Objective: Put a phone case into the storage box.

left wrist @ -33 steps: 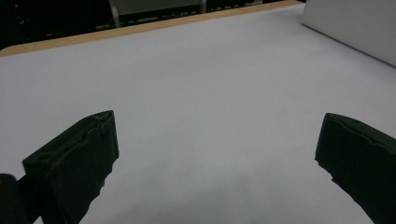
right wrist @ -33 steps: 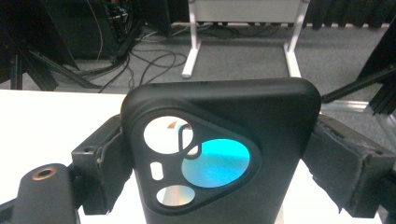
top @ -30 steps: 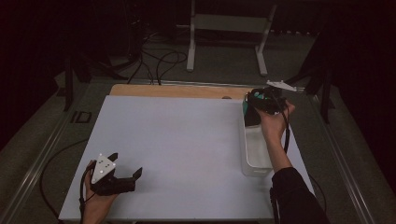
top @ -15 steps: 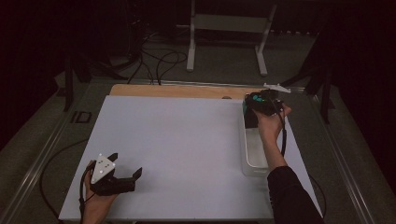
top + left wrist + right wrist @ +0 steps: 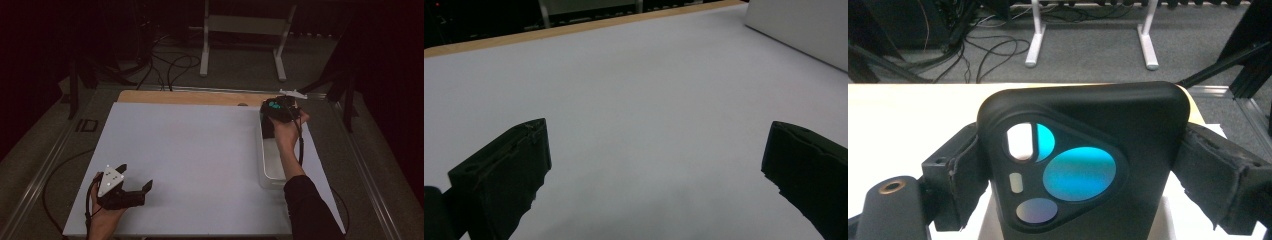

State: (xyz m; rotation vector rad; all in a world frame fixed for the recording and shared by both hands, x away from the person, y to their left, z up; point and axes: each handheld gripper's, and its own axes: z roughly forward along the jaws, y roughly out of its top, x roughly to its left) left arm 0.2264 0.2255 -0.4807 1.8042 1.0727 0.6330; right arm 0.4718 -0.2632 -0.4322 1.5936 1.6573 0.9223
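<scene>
A black phone case (image 5: 1083,165) with a rounded three-cornered camera cutout that shows teal is held upright between the jaws of my right gripper (image 5: 1085,172), which is shut on its two sides. In the high view the right gripper (image 5: 278,111) holds the phone case (image 5: 272,106) over the far end of a clear rectangular bin (image 5: 272,172) at the table's right side. At the near left corner of the white table (image 5: 200,150), my left gripper (image 5: 135,177) rests open. Nothing lies between the jaws of the left gripper (image 5: 656,165).
A wooden strip (image 5: 190,97) runs along the table's far edge. Beyond it, a white metal stand (image 5: 245,30) and cables are on the floor. The bin's white wall (image 5: 794,25) appears at the upper right of the left gripper view.
My right gripper with the phone case has drifted slightly left over the far end of the bin. The left gripper has stayed still.
</scene>
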